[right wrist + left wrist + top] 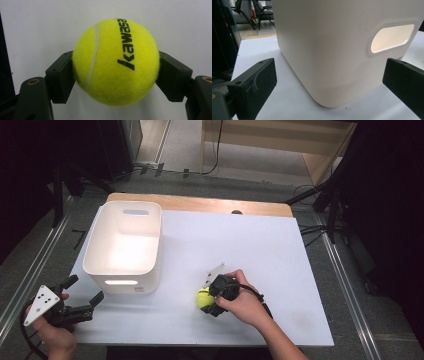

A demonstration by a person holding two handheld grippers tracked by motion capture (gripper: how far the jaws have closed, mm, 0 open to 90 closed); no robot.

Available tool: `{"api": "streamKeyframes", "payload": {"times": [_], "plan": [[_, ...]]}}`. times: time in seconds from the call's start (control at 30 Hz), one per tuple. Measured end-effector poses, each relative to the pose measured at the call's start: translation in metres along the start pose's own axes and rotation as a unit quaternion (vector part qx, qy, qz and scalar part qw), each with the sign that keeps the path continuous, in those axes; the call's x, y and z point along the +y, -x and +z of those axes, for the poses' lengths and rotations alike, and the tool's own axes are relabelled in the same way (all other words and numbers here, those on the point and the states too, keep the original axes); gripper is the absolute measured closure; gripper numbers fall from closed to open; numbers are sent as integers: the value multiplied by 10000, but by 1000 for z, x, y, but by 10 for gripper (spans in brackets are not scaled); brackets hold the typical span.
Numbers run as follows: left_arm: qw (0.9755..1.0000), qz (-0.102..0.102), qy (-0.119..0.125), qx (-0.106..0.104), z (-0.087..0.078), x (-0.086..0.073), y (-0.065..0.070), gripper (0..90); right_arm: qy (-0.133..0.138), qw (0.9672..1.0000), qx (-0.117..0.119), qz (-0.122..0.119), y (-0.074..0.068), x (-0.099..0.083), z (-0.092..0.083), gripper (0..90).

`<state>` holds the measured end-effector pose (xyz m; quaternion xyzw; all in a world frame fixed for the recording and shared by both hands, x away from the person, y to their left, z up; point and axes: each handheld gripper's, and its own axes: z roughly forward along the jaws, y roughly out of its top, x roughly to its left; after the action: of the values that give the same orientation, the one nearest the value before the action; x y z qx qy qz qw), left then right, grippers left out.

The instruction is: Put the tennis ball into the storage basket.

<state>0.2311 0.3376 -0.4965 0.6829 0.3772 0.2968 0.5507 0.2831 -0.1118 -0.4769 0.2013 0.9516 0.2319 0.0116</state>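
While pinned between both black pads of the right gripper (116,72), yellow tennis ball (116,61) sitting low against the white tabletop (260,245), clamped from either side with the felt pressed flat where each pad meets it. Seen along that gripper's own jaws: white seam curving down the ball's left half, black lettering running down its right half, pale table surface behind. From the high view: same ball (203,298) near the front middle of the table, just right of the white bin (123,270), with the right hand (245,302) wrapped over the gripper body and the forearm coming in from the bottom edge. Bin standing upright on the left part of the table, slotted handle cut into its near wall, well lit inside. Left gripper (82,296) held off the table's front left corner, jaws spread wide with nothing between them, pointing towards the bin's near corner but apart from it. Along the left gripper's jaws: rounded corner of the bin (332,50) close ahead, handle slot glowing at the upper right, one pad at each lower side of the frame, neither touching the plastic.
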Motion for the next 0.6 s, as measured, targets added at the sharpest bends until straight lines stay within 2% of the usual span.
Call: {"api": "streamKeyframes", "payload": {"times": [0.6], "plan": [[10000,7,0,12,1,0,0,0,-7,10000,-56,-76,-1,1,0,237]]}}
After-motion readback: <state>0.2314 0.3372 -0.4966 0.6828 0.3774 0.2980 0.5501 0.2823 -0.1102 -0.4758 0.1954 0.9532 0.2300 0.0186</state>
